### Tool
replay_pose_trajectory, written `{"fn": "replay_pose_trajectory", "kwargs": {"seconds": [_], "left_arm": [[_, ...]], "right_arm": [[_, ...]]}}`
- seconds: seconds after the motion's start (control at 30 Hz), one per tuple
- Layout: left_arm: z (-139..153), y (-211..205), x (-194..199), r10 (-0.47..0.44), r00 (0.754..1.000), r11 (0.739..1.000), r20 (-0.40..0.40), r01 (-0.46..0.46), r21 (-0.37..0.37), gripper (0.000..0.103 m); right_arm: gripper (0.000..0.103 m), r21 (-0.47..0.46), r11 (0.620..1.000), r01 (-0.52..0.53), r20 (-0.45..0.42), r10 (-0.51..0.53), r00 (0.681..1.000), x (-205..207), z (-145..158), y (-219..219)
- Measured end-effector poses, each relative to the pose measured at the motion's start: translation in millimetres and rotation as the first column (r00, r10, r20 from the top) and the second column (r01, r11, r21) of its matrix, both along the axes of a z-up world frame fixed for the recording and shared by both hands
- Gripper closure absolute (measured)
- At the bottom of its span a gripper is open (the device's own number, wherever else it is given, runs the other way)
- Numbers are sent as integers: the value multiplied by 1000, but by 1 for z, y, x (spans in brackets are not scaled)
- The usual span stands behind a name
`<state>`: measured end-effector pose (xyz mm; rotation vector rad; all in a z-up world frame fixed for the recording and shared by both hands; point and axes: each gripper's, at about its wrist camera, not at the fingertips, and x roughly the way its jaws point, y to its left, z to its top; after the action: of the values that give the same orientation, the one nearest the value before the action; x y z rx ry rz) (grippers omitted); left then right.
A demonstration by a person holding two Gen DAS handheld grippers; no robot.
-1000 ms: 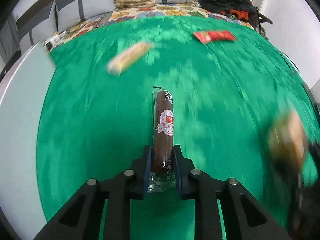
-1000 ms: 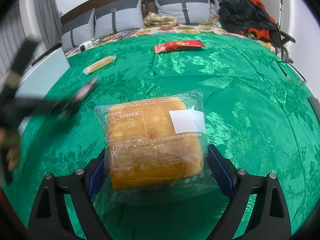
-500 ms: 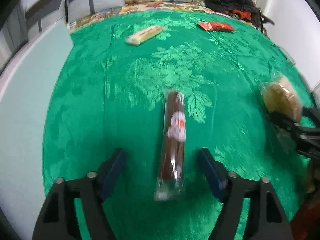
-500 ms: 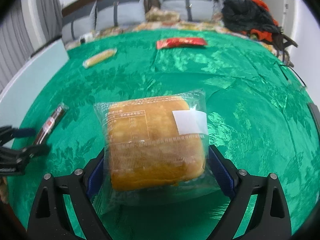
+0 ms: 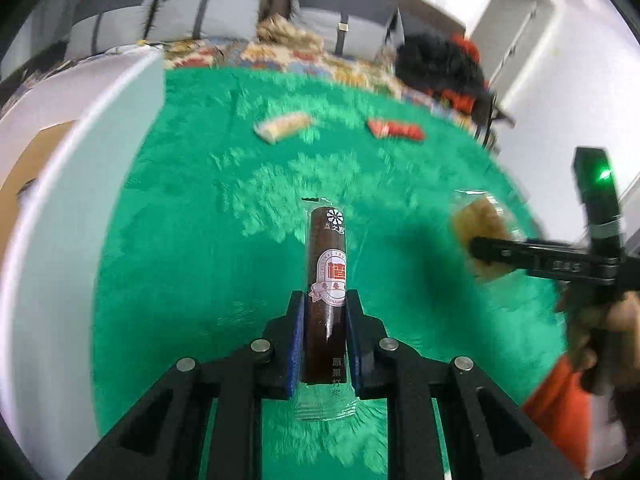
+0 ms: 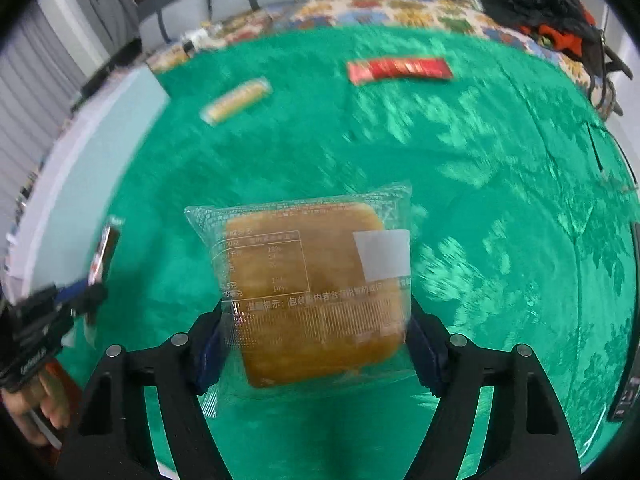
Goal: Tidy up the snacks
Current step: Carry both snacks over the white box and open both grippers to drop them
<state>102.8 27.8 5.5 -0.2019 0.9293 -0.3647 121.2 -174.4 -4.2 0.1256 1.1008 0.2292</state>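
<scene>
**Both tools loaded over the bed**

Left tool (image 5: 323, 320) pinches the brown snack stick (image 5: 326, 280) by its lower half, top pointing to 12 o'clock above the green bedspread (image 5: 180, 260). It could swing or slide out. Right tool (image 6: 316, 344) clamps the bagged cake (image 6: 316, 296) by its soft sides; squeezing may crush it. The cake's print shows a nutrition table; the stick's Chinese characters are mostly unreadable.
</scene>
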Motion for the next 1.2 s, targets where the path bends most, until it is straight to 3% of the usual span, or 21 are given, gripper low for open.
{"fn": "replay_pose_trajectory", "kwargs": {"seconds": [0.1, 0.2, 0.33, 0.47, 0.5, 0.53, 0.57, 0.6, 0.67, 0.77, 0.87, 1.0, 1.2], "left_arm": [[34, 37, -13, 50, 997, 998, 61, -47, -51, 84], [62, 83, -18, 126, 986, 991, 108, -120, -58, 84], [84, 154, -18, 239, 961, 971, 142, -240, -6, 84], [88, 227, -20, 369, 919, 922, 136, -381, 72, 81], [85, 243, -21, 409, 903, 902, 129, -422, 96, 67], [82, 260, -22, 446, 887, 882, 118, -458, 113, 40], [79, 277, -25, 482, 869, 862, 112, -493, 117, 28], [78, 293, -31, 520, 846, 839, 118, -532, 112, 22], [74, 314, -42, 573, 809, 803, 128, -586, 109, 22], [69, 334, -62, 612, 780, 780, 127, -623, 66, 21], [60, 335, -70, 607, 786, 784, 117, -616, 70, 21], [53, 301, -68, 557, 822, 815, 115, -568, 114, 21], [59, 232, -50, 456, 876, 854, 155, -480, 202, 14]], "right_arm": [[25, 79, 995, -60, 72, 54, 996, -1, 42, 40], [25, 119, 974, -193, 165, 173, 971, -1, 93, 103], [25, 188, 914, -360, 256, 309, 916, -4, 145, 192], [21, 243, 850, -467, 288, 397, 872, -4, 169, 270], [19, 258, 837, -482, 289, 410, 865, -3, 171, 285], [18, 277, 820, -500, 281, 429, 859, -1, 170, 304], [18, 291, 806, -516, 249, 457, 854, 4, 167, 325], [19, 290, 802, -522, 210, 479, 852, 7, 163, 341], [19, 277, 804, -526, 179, 495, 850, 8, 158, 362], [19, 240, 806, -541, 207, 502, 839, 6, 159, 372], [19, 196, 812, -550, 229, 507, 831, 10, 155, 367], [19, 104, 855, -509, 246, 473, 846, 21, 128, 344], [19, -157, 914, -374, 169, 398, 902, 25, 28, 248]]}}
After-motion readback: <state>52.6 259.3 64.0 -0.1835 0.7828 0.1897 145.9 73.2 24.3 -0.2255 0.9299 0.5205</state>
